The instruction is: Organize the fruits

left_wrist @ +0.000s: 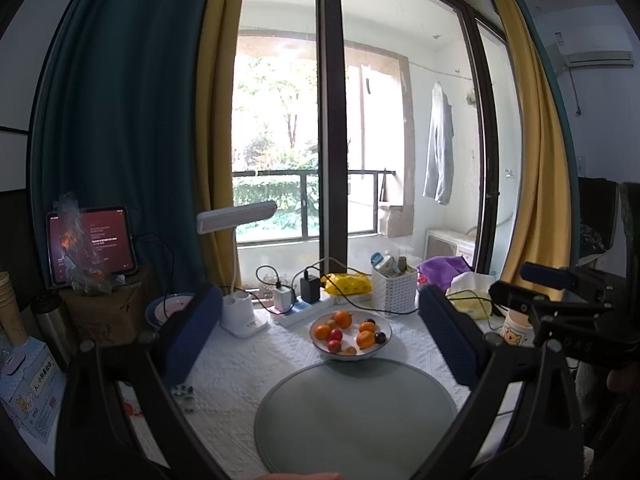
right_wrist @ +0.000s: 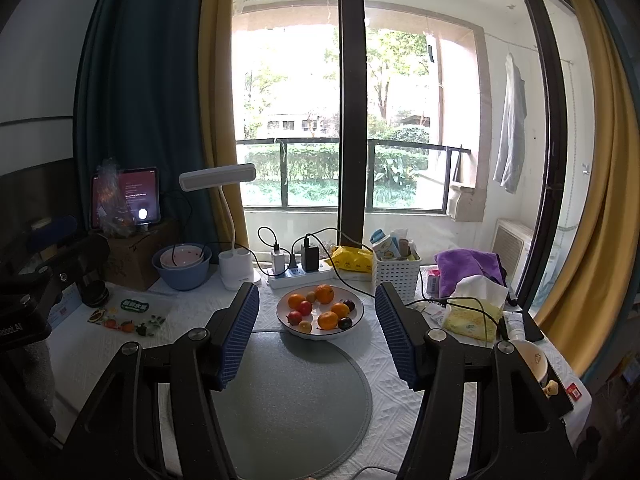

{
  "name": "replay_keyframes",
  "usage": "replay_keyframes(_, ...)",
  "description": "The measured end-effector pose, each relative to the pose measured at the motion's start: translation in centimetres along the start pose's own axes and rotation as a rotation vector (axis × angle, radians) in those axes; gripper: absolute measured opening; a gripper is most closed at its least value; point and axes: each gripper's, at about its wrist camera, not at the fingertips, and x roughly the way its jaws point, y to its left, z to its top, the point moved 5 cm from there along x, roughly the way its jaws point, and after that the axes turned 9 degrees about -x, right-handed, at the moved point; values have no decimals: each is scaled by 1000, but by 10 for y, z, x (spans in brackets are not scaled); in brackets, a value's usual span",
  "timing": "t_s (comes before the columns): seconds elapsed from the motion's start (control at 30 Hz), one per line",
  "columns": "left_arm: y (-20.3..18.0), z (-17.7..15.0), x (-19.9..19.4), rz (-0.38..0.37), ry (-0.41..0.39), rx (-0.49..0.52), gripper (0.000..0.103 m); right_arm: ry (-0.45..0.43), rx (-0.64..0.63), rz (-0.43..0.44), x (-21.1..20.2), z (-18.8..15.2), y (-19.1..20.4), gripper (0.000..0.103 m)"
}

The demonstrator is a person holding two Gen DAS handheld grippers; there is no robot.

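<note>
A white plate holds several small fruits: oranges, red ones and dark plums. It stands at the far edge of a round grey-green mat. My left gripper is open, its blue pads wide apart with nothing between them, the plate beyond. My right gripper is open too, its pads flanking the plate from the near side without touching it. The right gripper's body shows at the right of the left wrist view.
Behind the plate stand a white desk lamp, a power strip with chargers and cables, a white basket and a yellow packet. Left: blue bowls, a cardboard box, a tablet. Right: a tissue box, a purple cloth, a mug.
</note>
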Motion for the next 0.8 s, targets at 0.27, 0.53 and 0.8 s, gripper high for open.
replay_keyframes(0.27, -1, 1, 0, -2, -1, 0, 99, 1, 1, 0, 0, -1, -1, 64)
replay_keyframes(0.53, -3, 1, 0, -3, 0, 1, 99, 1, 0, 0, 0, -1, -1, 64)
replay_keyframes(0.8, -4, 1, -1, -8, 0, 0, 99, 1, 0, 0, 0, -1, -1, 64)
